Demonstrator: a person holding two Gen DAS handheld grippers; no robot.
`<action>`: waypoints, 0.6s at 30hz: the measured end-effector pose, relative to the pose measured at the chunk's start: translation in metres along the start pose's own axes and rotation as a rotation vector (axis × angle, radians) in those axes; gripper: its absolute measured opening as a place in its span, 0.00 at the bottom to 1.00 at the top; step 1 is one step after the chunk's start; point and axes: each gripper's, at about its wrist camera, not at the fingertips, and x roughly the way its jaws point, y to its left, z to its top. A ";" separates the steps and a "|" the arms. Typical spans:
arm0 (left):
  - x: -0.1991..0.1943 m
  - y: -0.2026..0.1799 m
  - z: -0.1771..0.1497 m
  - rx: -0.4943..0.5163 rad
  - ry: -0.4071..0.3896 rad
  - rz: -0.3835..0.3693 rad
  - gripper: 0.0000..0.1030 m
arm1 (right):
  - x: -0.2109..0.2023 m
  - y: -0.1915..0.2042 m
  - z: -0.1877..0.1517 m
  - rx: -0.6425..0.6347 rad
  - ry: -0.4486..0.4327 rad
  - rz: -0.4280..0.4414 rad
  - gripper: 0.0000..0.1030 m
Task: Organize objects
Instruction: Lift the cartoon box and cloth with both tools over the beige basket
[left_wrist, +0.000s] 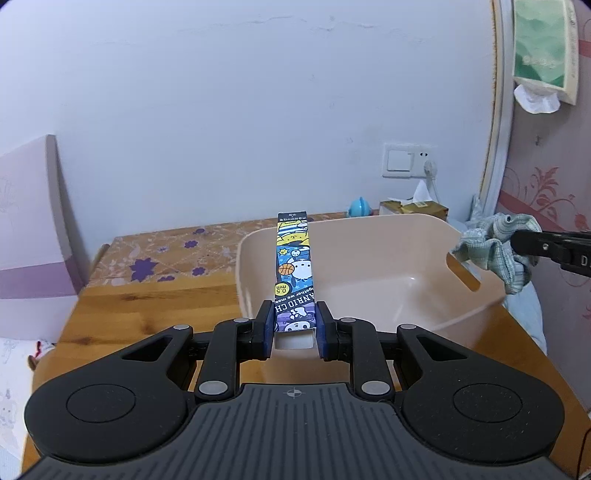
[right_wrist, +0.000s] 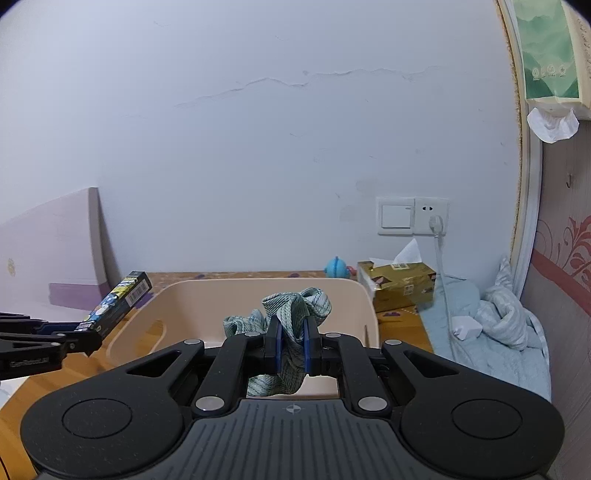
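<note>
My left gripper (left_wrist: 294, 317) is shut on a long cartoon-printed pen box (left_wrist: 294, 258), which sticks forward above the near rim of a beige plastic basin (left_wrist: 373, 258). In the right wrist view that pen box (right_wrist: 120, 304) slants up at the left, held by the left gripper (right_wrist: 86, 334). My right gripper (right_wrist: 293, 332) is shut on a green-and-white crumpled cloth (right_wrist: 295, 306), held above the beige basin (right_wrist: 192, 295). Seen from the left wrist, the cloth (left_wrist: 495, 251) hangs at the basin's right rim from the right gripper (left_wrist: 517, 240). The basin's inside looks bare.
The basin stands on a wooden table (left_wrist: 147, 306) with a flower-patterned mat (left_wrist: 166, 254) at the back. A gold tissue box (right_wrist: 397, 286) and a small blue toy (right_wrist: 336, 267) sit behind the basin. A wall socket with a plugged cable (right_wrist: 434, 223), blue bedding (right_wrist: 498, 321) at right.
</note>
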 end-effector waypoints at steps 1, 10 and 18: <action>0.007 -0.002 0.002 -0.001 0.004 -0.006 0.22 | 0.005 -0.002 0.002 0.001 0.006 -0.003 0.11; 0.070 -0.014 0.012 0.026 0.067 -0.021 0.22 | 0.048 0.001 0.003 -0.053 0.080 -0.042 0.11; 0.111 -0.020 0.007 0.035 0.203 -0.032 0.22 | 0.083 0.016 0.000 -0.065 0.207 -0.017 0.11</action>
